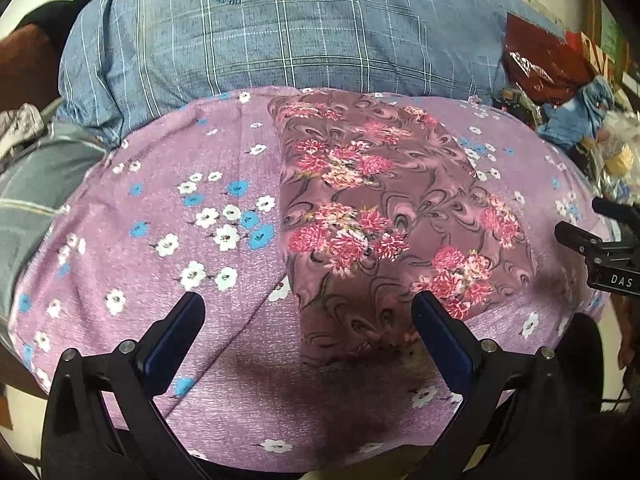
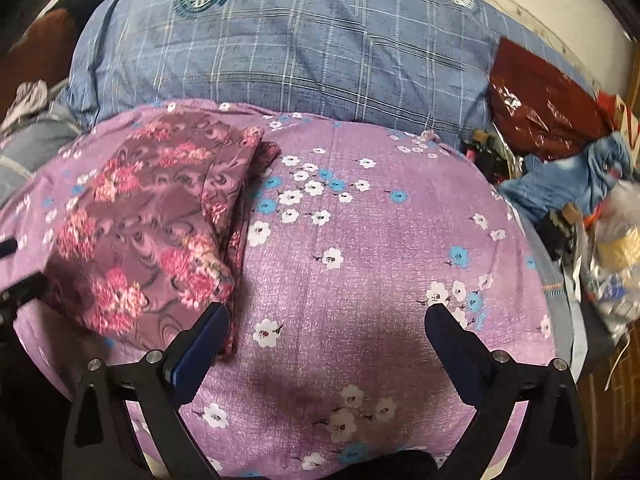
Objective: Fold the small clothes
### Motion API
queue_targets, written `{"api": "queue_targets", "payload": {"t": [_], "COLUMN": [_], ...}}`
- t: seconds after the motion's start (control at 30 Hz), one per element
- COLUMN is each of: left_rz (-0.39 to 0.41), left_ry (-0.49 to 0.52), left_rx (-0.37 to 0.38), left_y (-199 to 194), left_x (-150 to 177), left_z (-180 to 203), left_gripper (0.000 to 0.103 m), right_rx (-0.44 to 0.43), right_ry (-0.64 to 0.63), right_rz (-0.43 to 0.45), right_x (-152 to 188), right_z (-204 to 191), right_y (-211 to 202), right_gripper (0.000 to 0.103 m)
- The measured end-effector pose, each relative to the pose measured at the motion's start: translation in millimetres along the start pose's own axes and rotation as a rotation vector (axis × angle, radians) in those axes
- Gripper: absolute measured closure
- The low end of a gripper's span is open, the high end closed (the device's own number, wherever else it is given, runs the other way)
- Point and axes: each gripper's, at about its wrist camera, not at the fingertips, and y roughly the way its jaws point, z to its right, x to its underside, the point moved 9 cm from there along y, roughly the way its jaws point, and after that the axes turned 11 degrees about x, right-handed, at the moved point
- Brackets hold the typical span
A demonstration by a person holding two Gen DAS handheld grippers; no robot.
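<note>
A small maroon garment with pink flowers (image 1: pixel 384 216) lies folded into a rectangle on a purple flowered cloth (image 1: pixel 172 240). My left gripper (image 1: pixel 308 312) is open and empty, hovering over the garment's near edge. My right gripper (image 2: pixel 328 324) is open and empty over the purple cloth (image 2: pixel 380 240), just right of the folded garment (image 2: pixel 144 224). The right gripper also shows at the right edge of the left wrist view (image 1: pixel 600 248). Neither gripper touches the garment.
A blue checked bedcover (image 1: pixel 280 32) lies behind the purple cloth. A dark red shiny bag (image 2: pixel 548 112), a blue cloth (image 2: pixel 576 176) and plastic clutter (image 2: pixel 616 264) are piled at the right. Grey striped fabric (image 1: pixel 36 184) lies at the left.
</note>
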Motion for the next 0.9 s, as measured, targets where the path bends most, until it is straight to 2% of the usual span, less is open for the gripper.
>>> {"api": "queue_targets", "payload": {"t": [0.1, 0.23, 0.47, 0.63, 0.77, 0.9], "left_rz": [0.007, -0.043, -0.066, -0.052, -0.022, -0.025], "left_ry": [0.040, 0.064, 0.089, 0.111, 0.110, 0.139], "left_rx": [-0.010, 0.004, 0.019, 0.030, 0.084, 0.082], "left_y": [-5, -2, 0, -3, -9, -9], "left_x": [1, 9, 19, 16, 10, 9], "left_z": [4, 7, 18, 30, 44, 52], "left_gripper": [0.000, 0.000, 0.000, 0.000, 0.000, 0.000], "right_rx": [0.006, 0.002, 0.010, 0.002, 0.002, 0.004], "right_ry": [-0.028, -0.036, -0.035, -0.022, -0.014, -0.013], "right_rz": [0.011, 0.015, 0.021, 0.002, -0.007, -0.005], "right_x": [0, -1, 0, 4, 6, 5], "right_z": [-5, -9, -4, -3, -2, 0], "right_y": [-3, -5, -6, -3, -2, -2], "right_gripper": [0.004, 0.003, 0.001, 0.001, 0.001, 0.001]}}
